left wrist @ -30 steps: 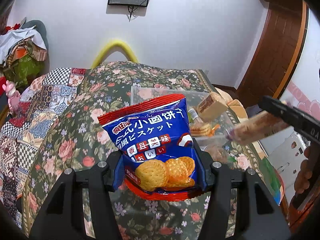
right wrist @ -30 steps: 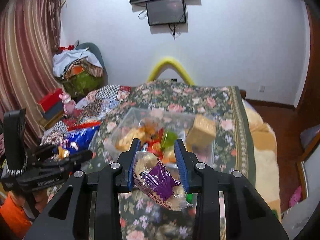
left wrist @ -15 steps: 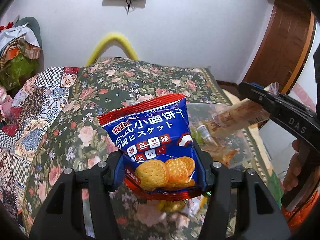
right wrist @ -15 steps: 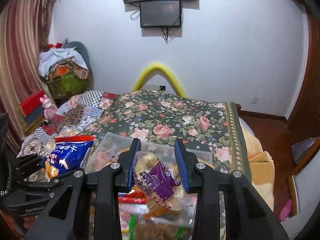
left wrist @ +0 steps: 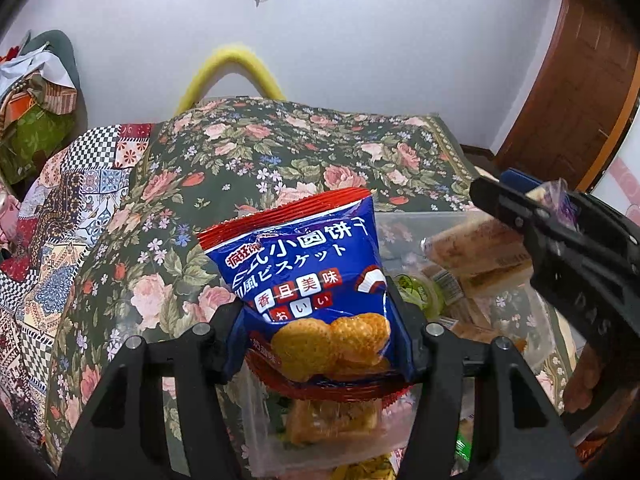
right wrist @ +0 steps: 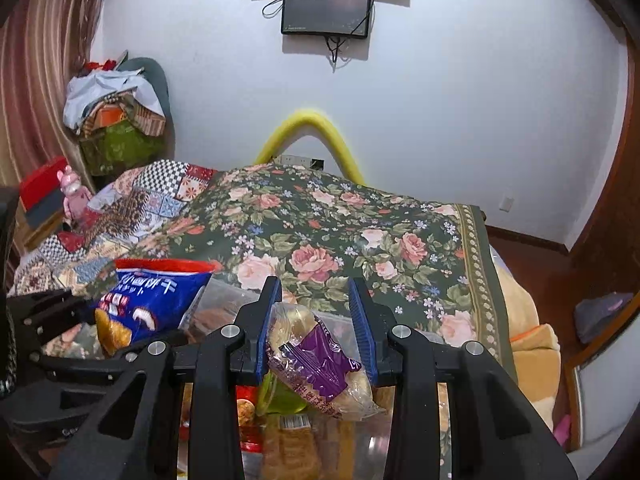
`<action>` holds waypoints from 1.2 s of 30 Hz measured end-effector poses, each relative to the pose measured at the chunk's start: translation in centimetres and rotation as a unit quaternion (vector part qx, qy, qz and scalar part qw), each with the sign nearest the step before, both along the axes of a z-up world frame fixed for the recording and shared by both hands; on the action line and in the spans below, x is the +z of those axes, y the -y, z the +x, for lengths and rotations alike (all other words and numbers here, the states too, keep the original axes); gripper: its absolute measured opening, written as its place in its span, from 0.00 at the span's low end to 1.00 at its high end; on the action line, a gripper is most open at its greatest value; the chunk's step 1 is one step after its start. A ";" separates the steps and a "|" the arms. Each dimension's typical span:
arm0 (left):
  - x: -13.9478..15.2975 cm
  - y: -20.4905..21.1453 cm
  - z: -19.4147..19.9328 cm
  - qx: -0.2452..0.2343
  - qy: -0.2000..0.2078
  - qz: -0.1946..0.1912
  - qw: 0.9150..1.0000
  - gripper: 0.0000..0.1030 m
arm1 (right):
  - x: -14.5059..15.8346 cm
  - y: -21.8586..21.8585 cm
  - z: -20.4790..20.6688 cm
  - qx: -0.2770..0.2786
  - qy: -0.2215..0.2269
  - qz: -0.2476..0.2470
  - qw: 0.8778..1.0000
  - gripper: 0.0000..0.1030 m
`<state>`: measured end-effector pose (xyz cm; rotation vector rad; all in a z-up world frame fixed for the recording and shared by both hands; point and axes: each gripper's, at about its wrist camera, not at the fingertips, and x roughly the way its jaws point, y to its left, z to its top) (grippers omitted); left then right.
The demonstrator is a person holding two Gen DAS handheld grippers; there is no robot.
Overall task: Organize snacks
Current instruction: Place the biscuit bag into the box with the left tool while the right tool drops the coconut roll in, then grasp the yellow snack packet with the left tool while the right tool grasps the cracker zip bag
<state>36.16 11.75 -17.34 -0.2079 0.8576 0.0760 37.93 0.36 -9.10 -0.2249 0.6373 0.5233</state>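
the left gripper (left wrist: 316, 344) is squeezing the biscuit bag (left wrist: 308, 280) and the right gripper (right wrist: 316, 328) is squeezing the bread pack (right wrist: 320, 360), both hanging over the clear box (left wrist: 420, 220), so next they are likely needing to open.

A blue foil biscuit packet with red crimped edges (left wrist: 310, 292) stands upright, tilted slightly, clamped between the left claw's (left wrist: 316, 320) fingers. A clear-wrapped bread roll with a purple label (right wrist: 320, 364) sits slanted between the right claw's (right wrist: 316, 328) blue pads. Below both claws lies a clear plastic box (left wrist: 420, 220) holding mixed snack packs.
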 end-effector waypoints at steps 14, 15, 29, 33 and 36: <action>1.6 1.1 -3.1 -0.017 0.013 -0.005 1.000 0.64 | -0.7 1.8 -1.7 0.007 -0.063 0.008 0.998 0.45; 1.9 1.3 -3.6 -0.019 0.016 -0.003 1.000 0.65 | -0.7 2.1 -2.1 0.007 -0.063 0.009 0.998 0.49; 3.5 3.8 -9.9 -0.052 0.020 -0.003 0.998 0.70 | -0.1 6.5 -8.1 0.001 -0.064 0.016 0.998 0.78; 2.4 4.5 -11.2 -0.058 0.011 -0.006 0.998 0.72 | -1.4 6.7 -9.0 0.004 -0.074 0.003 0.997 0.83; 0.9 5.0 -11.6 -0.066 -0.005 -0.007 0.998 0.73 | -2.9 6.6 -9.1 0.010 -0.095 -0.002 0.995 0.84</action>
